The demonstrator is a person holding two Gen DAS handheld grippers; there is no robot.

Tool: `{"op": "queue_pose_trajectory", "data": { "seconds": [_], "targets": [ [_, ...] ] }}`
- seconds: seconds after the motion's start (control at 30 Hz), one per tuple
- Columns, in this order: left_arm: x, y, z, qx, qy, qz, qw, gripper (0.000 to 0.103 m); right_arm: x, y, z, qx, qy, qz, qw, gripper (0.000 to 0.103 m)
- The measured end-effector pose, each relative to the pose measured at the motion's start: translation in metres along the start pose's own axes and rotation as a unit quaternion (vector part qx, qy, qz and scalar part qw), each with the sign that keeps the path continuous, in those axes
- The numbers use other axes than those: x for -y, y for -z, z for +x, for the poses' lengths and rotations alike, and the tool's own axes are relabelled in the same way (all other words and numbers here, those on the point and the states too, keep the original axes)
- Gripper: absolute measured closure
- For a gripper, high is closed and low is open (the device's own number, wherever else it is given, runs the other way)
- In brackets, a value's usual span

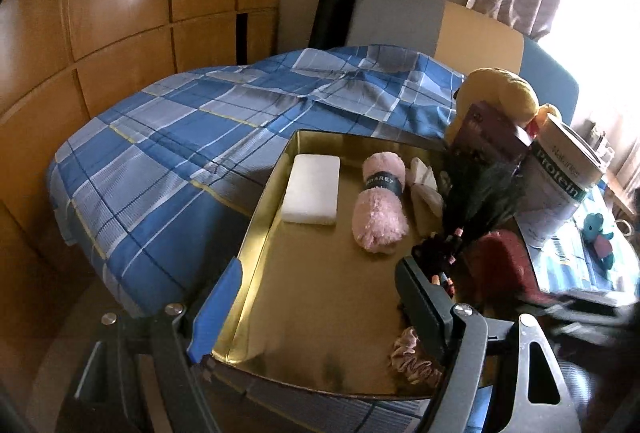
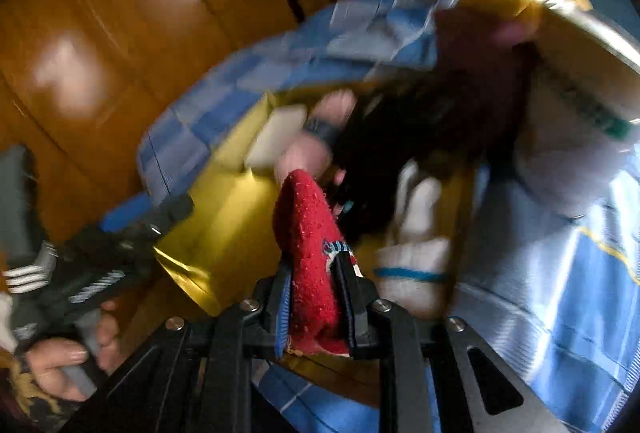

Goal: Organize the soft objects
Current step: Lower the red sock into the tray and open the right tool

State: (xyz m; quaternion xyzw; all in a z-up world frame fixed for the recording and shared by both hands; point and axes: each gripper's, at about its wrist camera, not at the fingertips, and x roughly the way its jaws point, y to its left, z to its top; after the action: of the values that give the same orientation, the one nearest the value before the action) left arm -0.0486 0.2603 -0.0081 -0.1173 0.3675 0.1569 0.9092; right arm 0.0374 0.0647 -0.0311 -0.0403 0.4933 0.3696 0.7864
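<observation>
A bed under a blue plaid cotton cover (image 1: 192, 137) carries a shallow gold metal tray (image 1: 320, 313) at its near edge. On the tray floor lie a white rectangular foam block (image 1: 312, 193), a fluffy pink yarn skein with a dark paper band (image 1: 380, 209), a white knotted cloth (image 1: 426, 185) and, nearest, a small pink ruffled scrunchie (image 1: 412, 357). The left gripper (image 1: 320, 309) hangs over the tray with its jaws spread and nothing between them. The right gripper (image 2: 316, 297) is clenched on a red terry-cloth item (image 2: 308, 241), carried above the tray's near side. The step in hand looks like delivery of the red cloth; next it needs lowering onto a bare patch of tray, then release.
</observation>
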Motion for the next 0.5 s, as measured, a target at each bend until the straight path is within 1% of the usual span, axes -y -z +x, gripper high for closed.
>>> {"op": "queue_pose_trajectory", "data": {
  "seconds": [0.1,0.17,0.3,0.43,0.47,0.5],
  "targets": [
    [0.001,0.003,0.001,-0.001,-0.003,0.005,1.0,0.024,-0.002,0.009,0.033,-0.051,0.03,-0.016,0.998,0.081],
    [0.001,0.005,0.002,-0.004,-0.004,0.007,1.0,0.024,0.0,0.013,0.041,-0.062,0.041,-0.024,0.997,0.082],
    [0.001,0.006,0.003,-0.007,0.001,0.004,1.0,0.024,-0.007,0.014,0.043,-0.056,0.063,-0.053,0.995,0.076],
    [0.003,0.005,0.0,-0.003,0.004,0.007,1.0,0.024,-0.011,0.014,0.039,-0.042,0.074,-0.062,0.994,0.067],
    [0.004,0.005,0.0,-0.002,0.004,0.008,1.0,0.024,-0.011,0.016,0.036,-0.038,0.075,-0.063,0.994,0.064],
    [0.005,0.005,-0.001,-0.002,0.005,0.008,1.0,0.024,-0.011,0.016,0.033,-0.035,0.075,-0.063,0.995,0.064]
  ]
}}
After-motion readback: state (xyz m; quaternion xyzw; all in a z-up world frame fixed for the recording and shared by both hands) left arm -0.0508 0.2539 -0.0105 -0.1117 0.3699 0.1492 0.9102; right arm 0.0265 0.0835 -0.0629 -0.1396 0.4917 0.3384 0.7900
